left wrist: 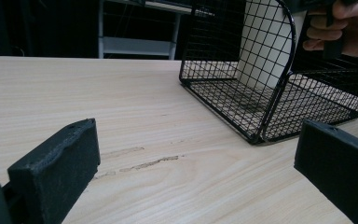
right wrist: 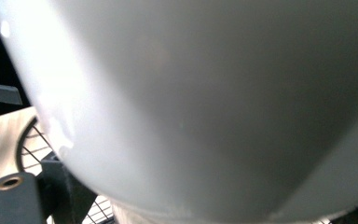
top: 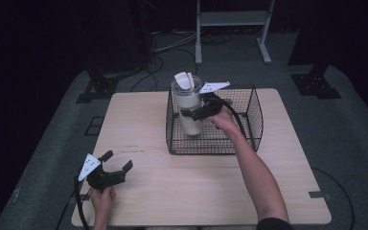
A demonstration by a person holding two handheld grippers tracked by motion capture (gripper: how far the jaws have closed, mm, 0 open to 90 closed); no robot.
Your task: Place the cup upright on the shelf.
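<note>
Lower left of the high view: the left gripper (top: 109,168) sits low over the wooden table (top: 196,191), near its front edge, a hand (top: 103,197) behind it. Jaws spread wide, nothing between them. The left gripper view confirms this, one black jaw at each bottom corner with bare wood grain between. It looks parked, kept clear of the work; it points toward the basket, perhaps ready to steady it.

Middle of the table, slightly right of centre: a black wire basket (top: 254,125), open-topped, resting flat. In the left gripper view its near corner (left wrist: 261,135) stands in the right half of the frame, with the pale cup wall visible through the mesh.

Inside the basket, left side: a tall white tumbler (top: 188,103), upright, with a clear lid and something white sticking up from the top, possibly a spout or straw piece; cannot tell which. The right gripper (top: 202,111) comes in from the right, jaws pinching the tumbler around its middle. A mid-body grip likely keeps it from tipping. In the right gripper view the white wall (right wrist: 205,102) is pressed close against the lens, mesh showing at the lower left.

Whether the tumbler's base touches the basket floor or hangs just above it is unclear. My guess: it is being lowered in or lifted out.
</note>
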